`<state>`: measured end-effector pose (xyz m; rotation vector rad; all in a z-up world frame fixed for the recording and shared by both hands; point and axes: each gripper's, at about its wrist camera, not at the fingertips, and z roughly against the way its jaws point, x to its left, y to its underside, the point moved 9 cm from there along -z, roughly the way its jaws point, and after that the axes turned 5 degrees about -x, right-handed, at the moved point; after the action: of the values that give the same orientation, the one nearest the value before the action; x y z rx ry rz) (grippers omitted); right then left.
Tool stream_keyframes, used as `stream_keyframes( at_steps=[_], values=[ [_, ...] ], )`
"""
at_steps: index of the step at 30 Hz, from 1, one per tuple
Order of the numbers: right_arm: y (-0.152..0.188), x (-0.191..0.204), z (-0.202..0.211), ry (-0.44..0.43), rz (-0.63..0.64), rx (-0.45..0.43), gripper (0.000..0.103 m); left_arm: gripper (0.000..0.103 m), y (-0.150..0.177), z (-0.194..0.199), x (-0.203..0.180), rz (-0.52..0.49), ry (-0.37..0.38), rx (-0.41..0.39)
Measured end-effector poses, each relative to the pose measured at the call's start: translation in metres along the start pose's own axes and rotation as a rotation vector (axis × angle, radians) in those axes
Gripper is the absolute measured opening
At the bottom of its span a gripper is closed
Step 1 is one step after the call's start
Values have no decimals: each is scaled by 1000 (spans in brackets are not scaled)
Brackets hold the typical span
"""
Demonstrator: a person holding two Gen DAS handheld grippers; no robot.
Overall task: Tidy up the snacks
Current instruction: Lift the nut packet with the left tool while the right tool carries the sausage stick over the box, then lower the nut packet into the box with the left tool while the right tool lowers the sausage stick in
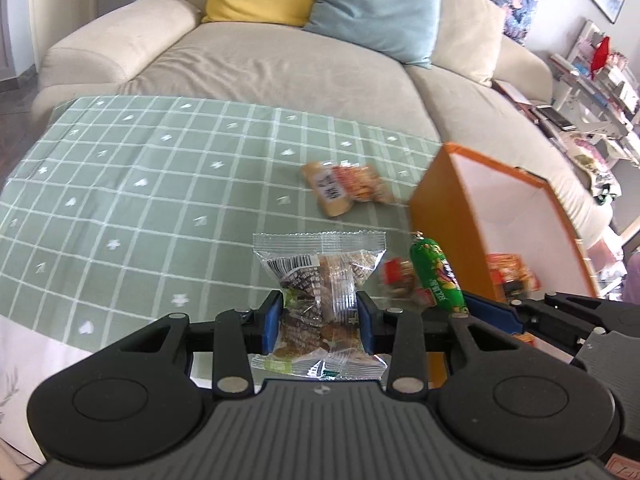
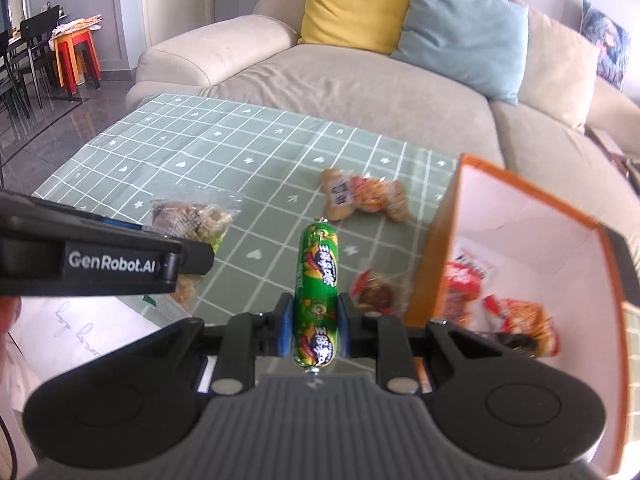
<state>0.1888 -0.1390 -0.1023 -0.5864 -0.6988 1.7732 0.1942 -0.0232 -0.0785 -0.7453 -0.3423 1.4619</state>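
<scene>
Clamped between the blue pads of the left gripper [image 1: 318, 320] is a clear packet of brown snacks [image 1: 320, 280], its jaws closed part-way on the crinkled wrapper and holding it clear of the green checked tablecloth [image 1: 140, 184]. Just beside it, the right gripper [image 2: 314, 324] is squeezed tight on a green sausage stick [image 2: 316, 280], held upright next to the orange box [image 2: 436, 264], which already has red packets [image 2: 516, 316] in it. Farther out on the cloth lie two small wrapped snacks [image 1: 344, 190], touching each other, with the beige sofa [image 1: 260, 64] behind.
</scene>
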Motion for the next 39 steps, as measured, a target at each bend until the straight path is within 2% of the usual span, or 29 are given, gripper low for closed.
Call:
stream_keyframes(
  at_steps=[12,16,20,22,27,35,39],
  values=[
    [-4,-89,42,93,71,-5,20,43,-25,1,-102,-65,140,-25],
    [-1,-120,49,127,94,10,20,43,-27,-12,-133,-57,201,17],
    [6,-147,47,151,118,44,20,43,-29,-32,-156,-38,226,58],
    [9,-158,42,160,130,64,20,43,-32,-43,-166,-29,231,74],
    [17,-180,28,145,134,100,20,43,-35,-65,-187,-80,221,93],
    [29,-190,2,142,200,138,20,43,-23,-100,-201,-192,207,164],
    [34,-198,-13,147,206,169,19,43,-17,-116,-203,-200,194,198]
  ],
)
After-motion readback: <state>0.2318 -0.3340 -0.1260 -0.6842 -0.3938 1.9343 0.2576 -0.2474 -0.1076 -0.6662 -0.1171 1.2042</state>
